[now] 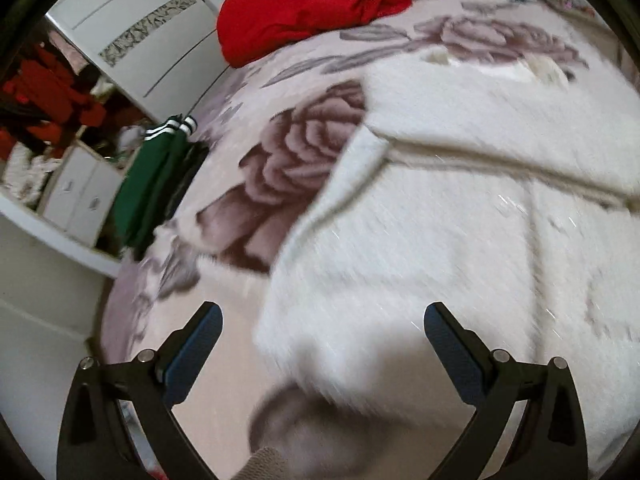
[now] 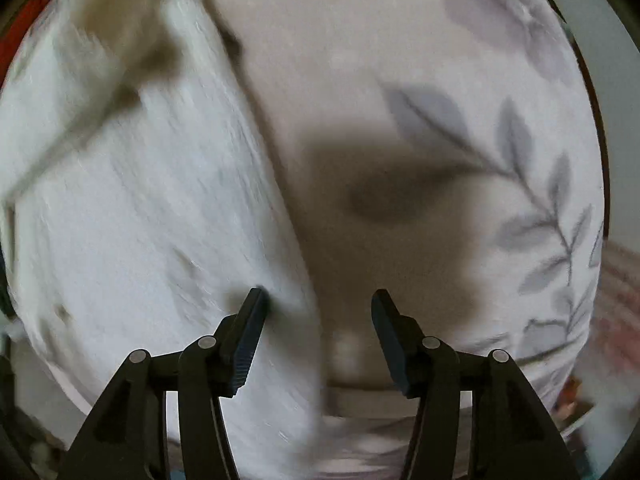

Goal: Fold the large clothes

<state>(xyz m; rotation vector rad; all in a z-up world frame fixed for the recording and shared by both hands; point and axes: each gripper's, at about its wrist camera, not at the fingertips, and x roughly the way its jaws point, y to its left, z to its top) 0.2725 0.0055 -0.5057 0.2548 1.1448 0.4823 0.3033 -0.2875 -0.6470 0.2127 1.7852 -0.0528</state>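
Note:
A fluffy white garment [image 1: 460, 208] lies spread on the bed, with a sleeve folded across its upper part. My left gripper [image 1: 322, 312] is open and empty, hovering over the garment's lower left edge. In the right wrist view the same white garment [image 2: 140, 200] fills the left half. My right gripper [image 2: 318, 298] is open and empty, its left fingertip [image 2: 256, 300] over the garment's right edge, its right one over bare blanket. Both views are motion-blurred.
The bed has a pale blanket with purple roses [image 1: 288, 152] and grey leaves [image 2: 520, 152]. A red garment [image 1: 312, 4] is heaped at the far end. Green clothing with white stripes [image 1: 156, 176] hangs at the bed's left edge. White cabinets [image 1: 132, 36] stand beyond.

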